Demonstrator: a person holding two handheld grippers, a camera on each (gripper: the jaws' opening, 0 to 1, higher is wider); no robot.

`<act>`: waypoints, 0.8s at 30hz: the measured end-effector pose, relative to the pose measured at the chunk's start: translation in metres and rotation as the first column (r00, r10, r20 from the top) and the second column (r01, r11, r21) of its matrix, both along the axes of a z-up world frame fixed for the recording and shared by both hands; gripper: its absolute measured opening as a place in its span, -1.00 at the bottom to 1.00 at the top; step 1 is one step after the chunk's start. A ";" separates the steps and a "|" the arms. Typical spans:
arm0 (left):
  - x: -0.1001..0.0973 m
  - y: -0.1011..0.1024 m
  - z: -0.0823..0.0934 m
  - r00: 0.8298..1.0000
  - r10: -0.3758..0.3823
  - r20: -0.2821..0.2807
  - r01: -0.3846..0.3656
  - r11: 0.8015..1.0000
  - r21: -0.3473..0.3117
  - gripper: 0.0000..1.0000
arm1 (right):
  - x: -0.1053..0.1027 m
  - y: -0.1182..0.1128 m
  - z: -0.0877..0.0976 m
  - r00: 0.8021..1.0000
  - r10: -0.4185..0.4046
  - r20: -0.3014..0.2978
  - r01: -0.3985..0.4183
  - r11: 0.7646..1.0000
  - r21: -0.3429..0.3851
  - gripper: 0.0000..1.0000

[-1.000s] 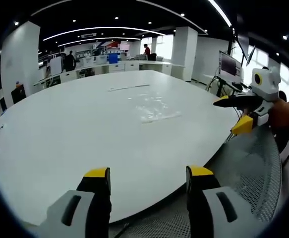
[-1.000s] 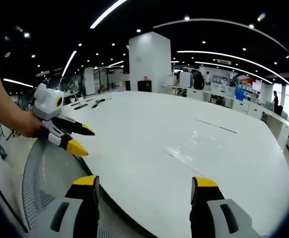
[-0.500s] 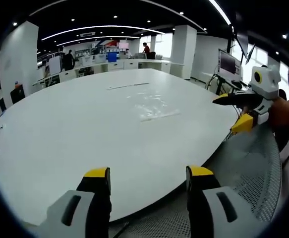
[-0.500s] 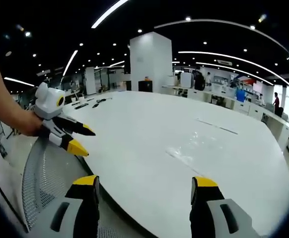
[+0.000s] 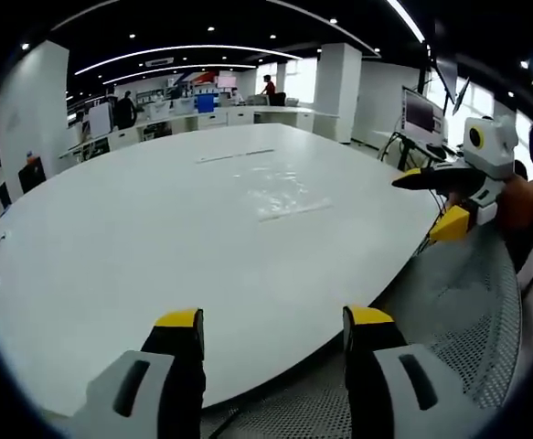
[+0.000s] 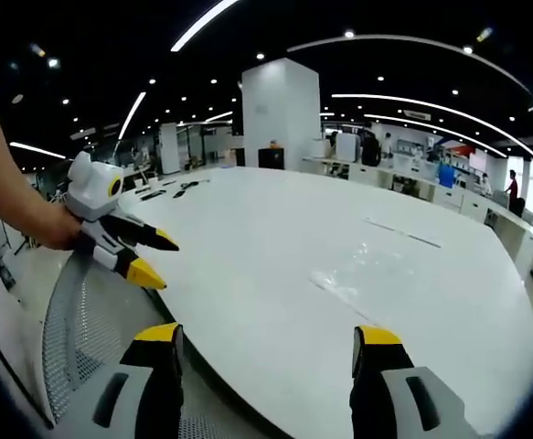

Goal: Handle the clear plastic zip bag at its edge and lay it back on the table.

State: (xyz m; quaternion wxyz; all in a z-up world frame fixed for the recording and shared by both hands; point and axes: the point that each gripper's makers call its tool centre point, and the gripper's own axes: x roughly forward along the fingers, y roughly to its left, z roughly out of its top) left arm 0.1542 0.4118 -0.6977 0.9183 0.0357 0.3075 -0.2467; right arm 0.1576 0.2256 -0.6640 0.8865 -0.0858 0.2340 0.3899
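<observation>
A clear plastic zip bag (image 5: 280, 194) lies flat on the big white table (image 5: 138, 247), well beyond both grippers; in the right gripper view the bag (image 6: 357, 274) glints near the table's middle. My left gripper (image 5: 271, 320) hangs open over the near table edge, nothing between its yellow-tipped jaws. My right gripper (image 6: 266, 337) is open too, above the table edge. The right gripper (image 5: 435, 201) enters the left gripper view from the right, held in a hand. The left gripper (image 6: 147, 256) appears at the left of the right gripper view, jaws apart.
A grey mesh chair back (image 5: 458, 311) sits below the table edge, also seen as mesh (image 6: 83, 338) in the right gripper view. A thin strip (image 5: 237, 157) lies farther out on the table. A monitor (image 5: 419, 117) and a white pillar (image 6: 278, 114) stand beyond; desks and people are at the back.
Both views shifted very slightly; the grippers drifted a little. The bag stays flat on the table.
</observation>
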 end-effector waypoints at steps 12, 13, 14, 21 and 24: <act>0.001 0.001 0.000 1.000 0.013 0.009 -0.013 1.000 0.005 0.18 | -0.002 0.003 0.000 1.000 0.016 0.004 -0.016 1.000 -0.004 0.50; 0.001 0.001 0.000 1.000 0.010 0.008 -0.010 1.000 0.004 0.19 | -0.002 0.002 0.000 1.000 0.013 0.004 -0.013 1.000 -0.004 0.50; 0.001 0.000 0.001 1.000 0.009 0.009 -0.009 1.000 0.003 0.19 | -0.001 0.002 0.000 1.000 0.011 0.003 -0.011 1.000 -0.004 0.50; 0.002 -0.003 0.008 1.000 0.013 0.024 -0.012 1.000 -0.029 0.21 | 0.001 0.000 -0.003 1.000 -0.003 -0.011 0.003 1.000 -0.011 0.51; 0.003 -0.001 0.010 0.999 0.022 0.031 -0.020 0.999 -0.042 0.22 | 0.000 0.000 -0.004 1.000 -0.003 -0.020 0.002 1.000 -0.016 0.51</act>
